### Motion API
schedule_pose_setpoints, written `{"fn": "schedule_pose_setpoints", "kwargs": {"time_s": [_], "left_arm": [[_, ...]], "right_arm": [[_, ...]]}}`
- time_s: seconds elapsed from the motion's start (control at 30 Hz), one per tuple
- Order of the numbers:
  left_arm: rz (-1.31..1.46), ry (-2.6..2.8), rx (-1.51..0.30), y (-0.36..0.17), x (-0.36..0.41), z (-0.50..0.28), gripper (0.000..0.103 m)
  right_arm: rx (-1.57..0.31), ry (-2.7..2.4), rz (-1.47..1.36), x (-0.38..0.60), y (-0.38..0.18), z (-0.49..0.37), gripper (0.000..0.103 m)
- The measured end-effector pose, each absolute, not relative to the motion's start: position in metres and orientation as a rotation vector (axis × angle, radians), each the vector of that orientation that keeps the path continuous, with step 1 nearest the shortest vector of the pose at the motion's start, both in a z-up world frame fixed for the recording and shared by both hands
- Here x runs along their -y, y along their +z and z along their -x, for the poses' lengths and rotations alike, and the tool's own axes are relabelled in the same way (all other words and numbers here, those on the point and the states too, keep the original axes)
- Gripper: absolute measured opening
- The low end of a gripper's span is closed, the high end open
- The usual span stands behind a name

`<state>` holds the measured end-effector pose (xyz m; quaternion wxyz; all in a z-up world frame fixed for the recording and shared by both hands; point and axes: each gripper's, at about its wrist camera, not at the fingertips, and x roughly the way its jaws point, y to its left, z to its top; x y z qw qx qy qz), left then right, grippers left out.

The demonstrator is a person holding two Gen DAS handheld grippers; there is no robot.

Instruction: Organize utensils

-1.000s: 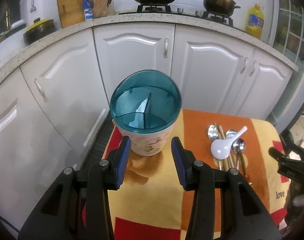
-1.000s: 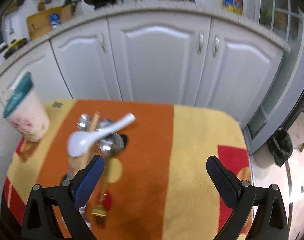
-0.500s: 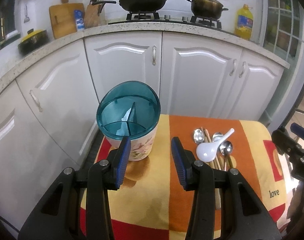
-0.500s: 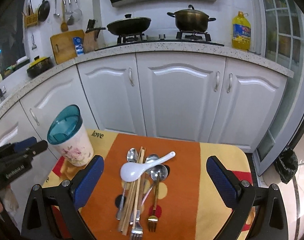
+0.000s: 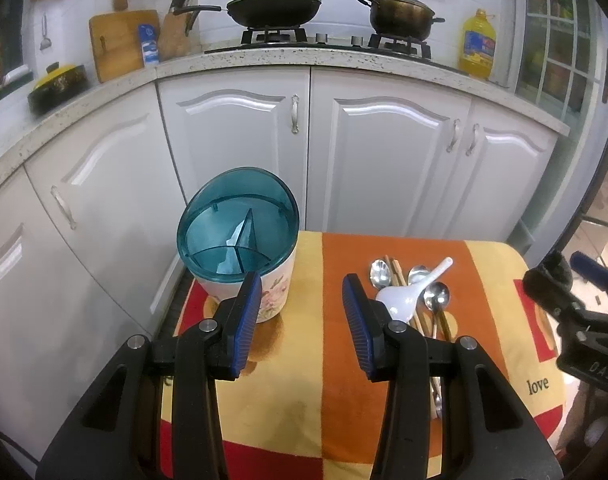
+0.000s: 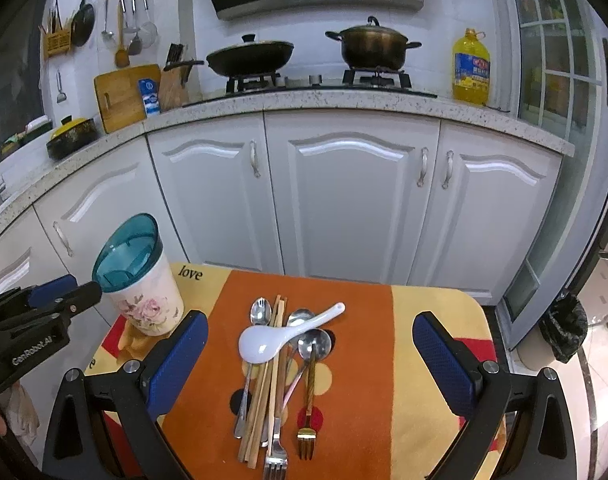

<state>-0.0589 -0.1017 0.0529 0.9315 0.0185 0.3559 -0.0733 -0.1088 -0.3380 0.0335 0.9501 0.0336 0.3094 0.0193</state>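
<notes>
Right wrist, white spoon [image 6: 264, 345], handle upper-right

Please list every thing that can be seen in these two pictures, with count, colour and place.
utensil holder: 1, teal top, floral white body, table's left.
ceramic spoon: 1, white, atop the pile.
metal spoons: 3, silver, in the pile.
chopsticks: several, wooden, in the pile.
forks: 2, pile's near end.
tablecloth: 1, orange, yellow, red.
wok: 1, black, stove.
pot: 1, dark, stove.
oil bottle: 1, yellow, counter.
left gripper: open.
right gripper: open.
</notes>
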Motion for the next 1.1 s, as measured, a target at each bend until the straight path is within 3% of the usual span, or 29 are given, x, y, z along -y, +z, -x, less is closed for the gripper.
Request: {"fn": "schedule_pose_setpoints", "kwargs": {"time_s": [1.1], "left_arm": [[-0.036, -0.19, -0.77, 0.043, 0.112, 0.052, 0.041]], "right_arm": [[-0.668, -0.021, -0.03, 0.347, 0.03, 0.096, 0.102]]}}
